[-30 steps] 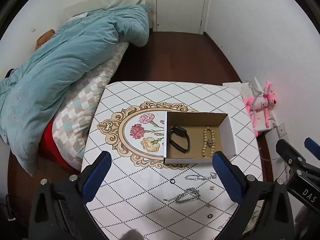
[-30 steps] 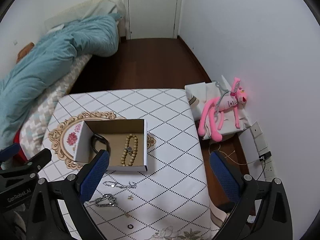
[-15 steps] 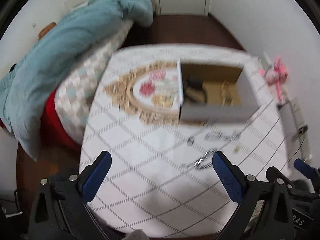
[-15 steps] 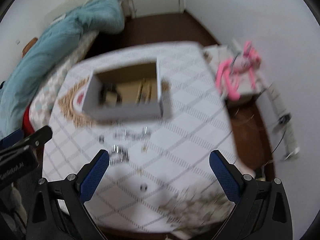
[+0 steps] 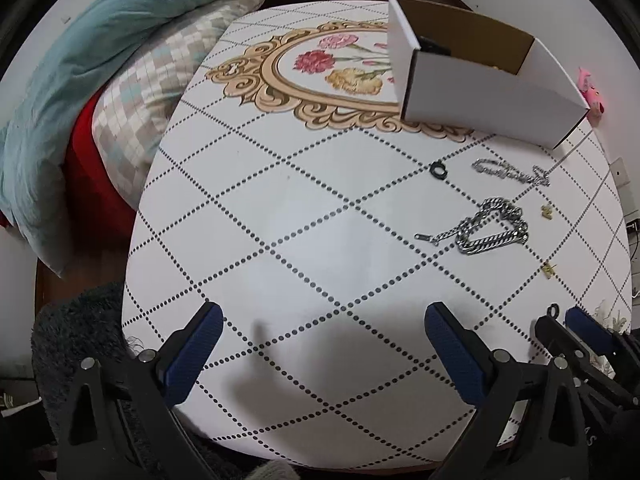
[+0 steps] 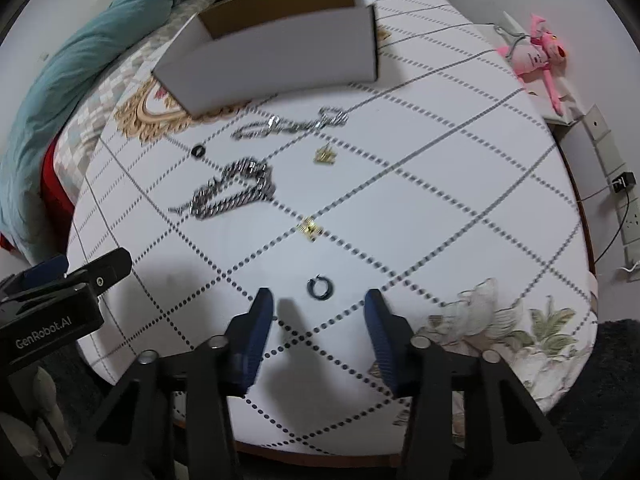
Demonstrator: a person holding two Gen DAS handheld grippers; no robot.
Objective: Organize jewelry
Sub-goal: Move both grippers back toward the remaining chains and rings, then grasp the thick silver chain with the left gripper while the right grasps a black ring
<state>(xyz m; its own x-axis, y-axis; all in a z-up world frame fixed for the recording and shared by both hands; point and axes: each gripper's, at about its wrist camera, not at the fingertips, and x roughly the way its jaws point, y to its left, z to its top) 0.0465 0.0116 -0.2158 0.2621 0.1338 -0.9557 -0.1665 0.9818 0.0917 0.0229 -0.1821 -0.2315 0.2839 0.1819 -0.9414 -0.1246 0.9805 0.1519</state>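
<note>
A white cardboard box (image 5: 480,92) (image 6: 276,56) stands at the far side of the table, with a black band showing inside. On the cloth lie a thick silver chain (image 5: 488,226) (image 6: 234,190), a thin silver chain (image 5: 510,171) (image 6: 290,125), two small gold pieces (image 6: 326,155) (image 6: 310,227), a small black ring (image 5: 439,169) (image 6: 198,150) and a dark hoop ring (image 6: 319,287). My right gripper (image 6: 318,312) is open, low over the table, with the hoop ring just ahead between its fingers. My left gripper (image 5: 320,332) is open and empty over the near left of the table.
The table (image 5: 280,200) has a white dotted-diamond cloth with a floral medallion. A bed with a teal duvet (image 5: 80,60) lies to the left. A pink plush toy (image 6: 536,52) and a power strip (image 6: 624,200) are on the right. A dark rug (image 5: 76,328) lies below the near edge.
Both grippers have dropped down toward the near edge of the table. The right gripper's fingers have narrowed and now flank the dark hoop ring.
</note>
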